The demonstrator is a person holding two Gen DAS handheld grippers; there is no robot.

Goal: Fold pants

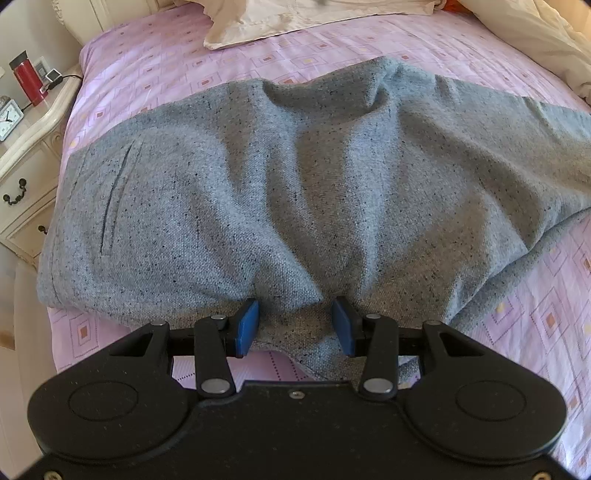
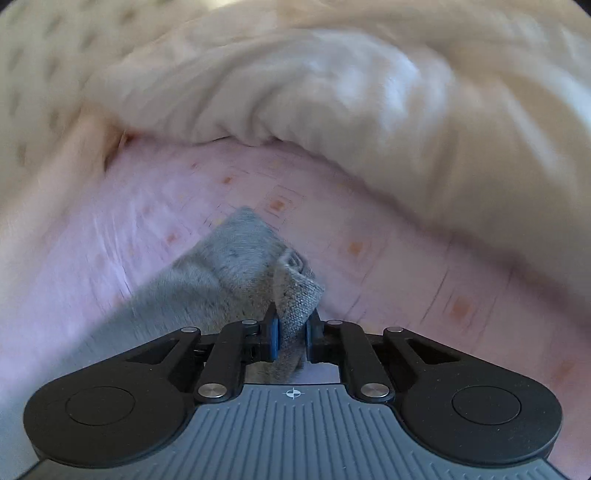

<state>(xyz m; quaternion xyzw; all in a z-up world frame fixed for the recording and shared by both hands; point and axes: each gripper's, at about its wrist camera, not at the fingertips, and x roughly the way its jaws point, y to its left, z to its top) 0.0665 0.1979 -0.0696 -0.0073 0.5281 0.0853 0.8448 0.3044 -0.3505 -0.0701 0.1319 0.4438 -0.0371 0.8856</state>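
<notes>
Grey speckled pants (image 1: 280, 177) lie crumpled across the pink patterned bed sheet (image 1: 147, 66), waist and pocket slit to the left. My left gripper (image 1: 295, 325) is open, its blue pads (image 1: 247, 325) on either side of a bulge at the pants' near edge. In the right wrist view my right gripper (image 2: 291, 332) is shut on a bunched end of the grey pants (image 2: 236, 266), which trails off to the lower left above the pink sheet (image 2: 406, 266). That view is motion-blurred.
A cream pillow (image 1: 295, 18) and a cream duvet (image 1: 535, 33) lie at the bed's far side. The duvet (image 2: 314, 92) fills the right wrist view's upper part. A white nightstand (image 1: 33, 147) at left holds a clock (image 1: 9, 118) and a red bottle (image 1: 31, 79).
</notes>
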